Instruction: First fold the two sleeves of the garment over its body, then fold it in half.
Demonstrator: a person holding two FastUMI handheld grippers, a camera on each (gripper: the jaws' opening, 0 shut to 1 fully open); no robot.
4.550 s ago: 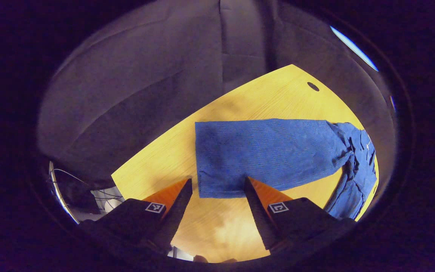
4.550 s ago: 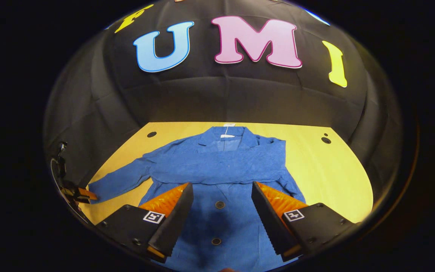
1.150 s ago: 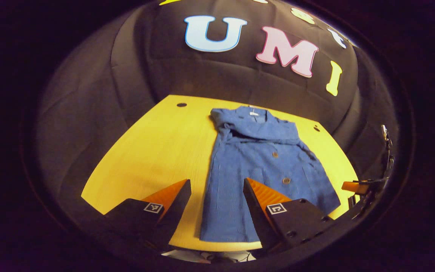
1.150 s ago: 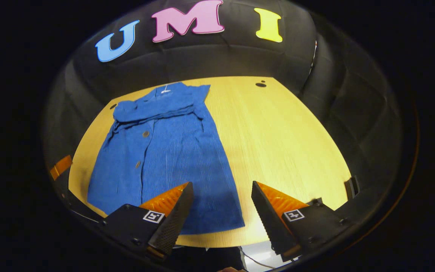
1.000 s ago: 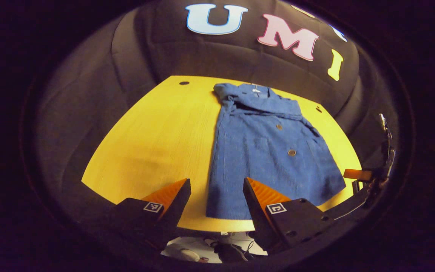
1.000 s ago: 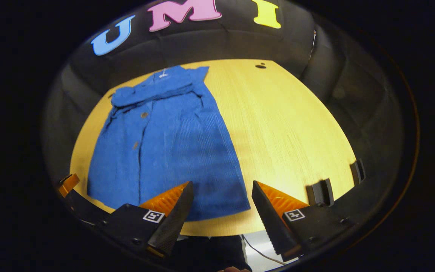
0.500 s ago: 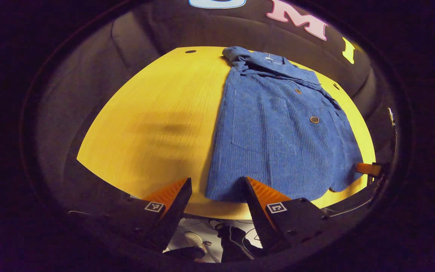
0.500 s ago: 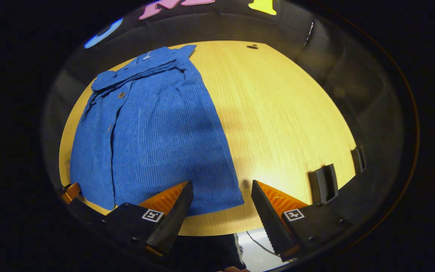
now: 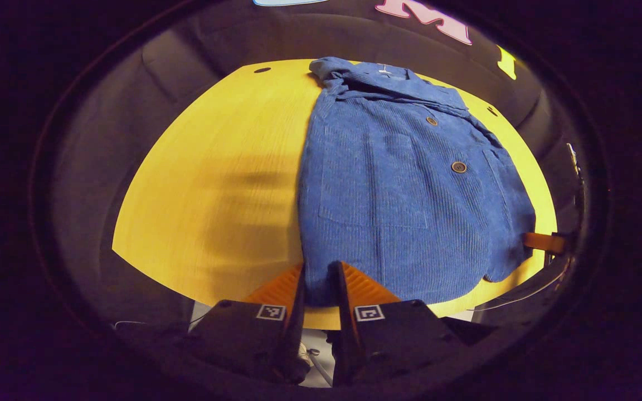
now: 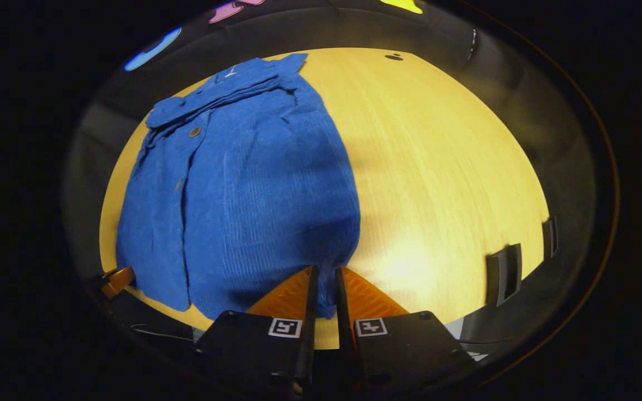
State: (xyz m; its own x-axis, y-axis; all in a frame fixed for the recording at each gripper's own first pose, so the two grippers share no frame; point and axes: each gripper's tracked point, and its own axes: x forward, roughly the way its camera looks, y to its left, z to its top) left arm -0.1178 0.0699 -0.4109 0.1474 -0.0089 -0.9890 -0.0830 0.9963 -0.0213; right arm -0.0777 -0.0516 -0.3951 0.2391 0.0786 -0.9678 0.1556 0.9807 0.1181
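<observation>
The blue garment (image 9: 404,189) is lying flat on the counter (image 9: 215,184), its near hem corners being pinched by the left tool (image 9: 316,278) and the right tool (image 10: 324,281) (both nearly closed), so thin cloth is possibly being lost once lifted.

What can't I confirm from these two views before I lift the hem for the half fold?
- Hem corners of the garment: the left gripper and right gripper fingers cover the pinch points, so how many layers are caught is unclear.
- Folded sleeves: bunched near the collar, far off and small in both views.
- Table near edge: cut off behind the grippers' bodies.
</observation>
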